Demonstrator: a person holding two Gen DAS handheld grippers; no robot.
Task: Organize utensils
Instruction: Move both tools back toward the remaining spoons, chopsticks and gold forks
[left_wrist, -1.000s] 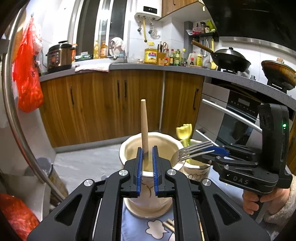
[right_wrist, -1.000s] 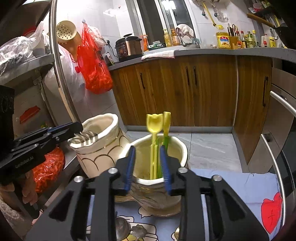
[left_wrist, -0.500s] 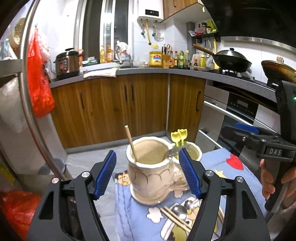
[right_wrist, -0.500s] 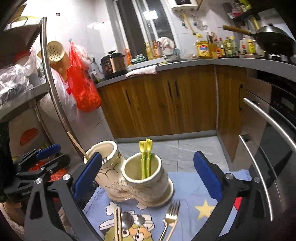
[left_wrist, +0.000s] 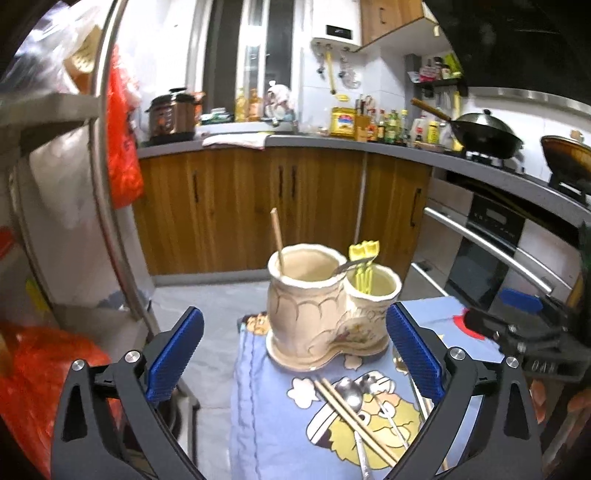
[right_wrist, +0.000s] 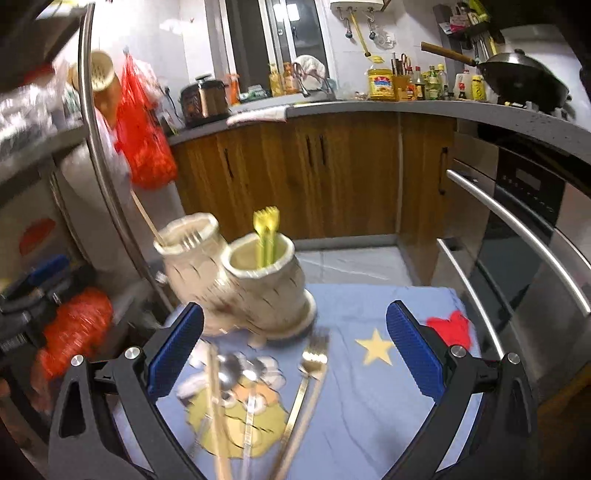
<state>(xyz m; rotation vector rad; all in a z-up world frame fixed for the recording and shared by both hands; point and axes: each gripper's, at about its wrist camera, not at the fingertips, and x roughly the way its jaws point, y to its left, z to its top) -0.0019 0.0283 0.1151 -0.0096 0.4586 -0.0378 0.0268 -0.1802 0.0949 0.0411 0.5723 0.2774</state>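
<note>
1. On my left, the left gripper (left_wrist: 294, 345) has just been opening. Now its blue pads stand wide apart with nothing held between them.
2. Through that gap I see the cream holder (left_wrist: 325, 306) with two cups, standing on the blue cloth (left_wrist: 258, 406).
3. A wooden chopstick (left_wrist: 277, 236) leans in the bigger left cup. A metal fork (left_wrist: 345, 266) rests on that cup's right rim; its lower part is hidden inside.
4. Yellow plastic forks (left_wrist: 364, 264) stand in the smaller right cup.
5. In front of the holder lie chopsticks (left_wrist: 351, 417) and spoons (left_wrist: 351, 393). Their near ends are cut off by the picture edge.
6. The right gripper (right_wrist: 294, 345) gapes wide too, gripping nothing.
7. Its view is blurry. I can still make out a gold fork (right_wrist: 314, 360) lying flat on the cloth, near the holder.
8. Part of the right gripper shows at the right edge of my left view, mostly cut off.
</note>
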